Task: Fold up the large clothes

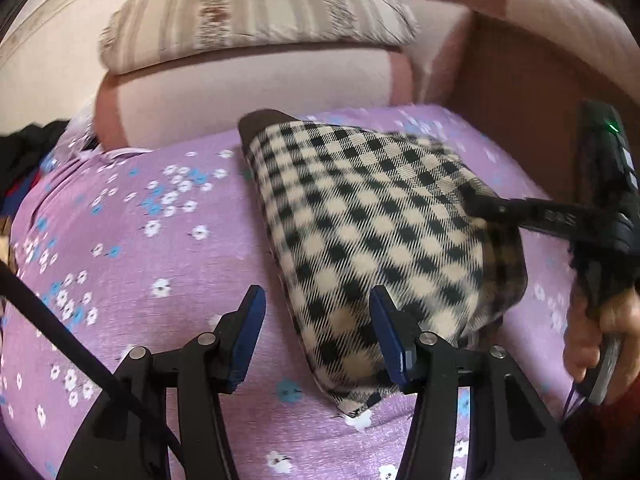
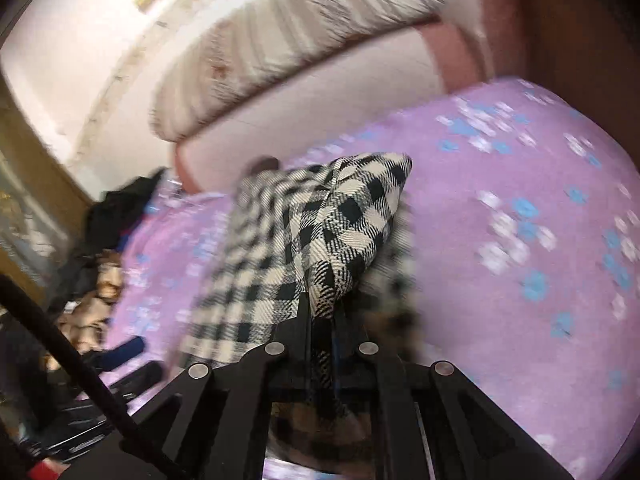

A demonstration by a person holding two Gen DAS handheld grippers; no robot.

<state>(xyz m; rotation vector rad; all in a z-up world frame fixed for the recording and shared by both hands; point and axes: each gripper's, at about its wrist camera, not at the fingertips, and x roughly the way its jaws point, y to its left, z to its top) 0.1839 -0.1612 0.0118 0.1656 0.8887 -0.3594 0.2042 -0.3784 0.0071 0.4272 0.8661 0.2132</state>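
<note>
A checked garment (image 1: 360, 216) lies partly folded on a bed (image 1: 160, 240) with a purple flowered sheet. The right claw (image 2: 322, 308) is clamped on a raised fold of it; the left claw (image 1: 318, 336) hangs open over the near corner, gripping nothing. Folding well likely means pinning that corner and carrying the lifted edge across evenly.

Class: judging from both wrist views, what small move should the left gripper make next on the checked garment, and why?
Probably close on the checked garment's near corner: the left gripper is open with that edge between its fingers, while the right gripper already pinches a fold.
</note>
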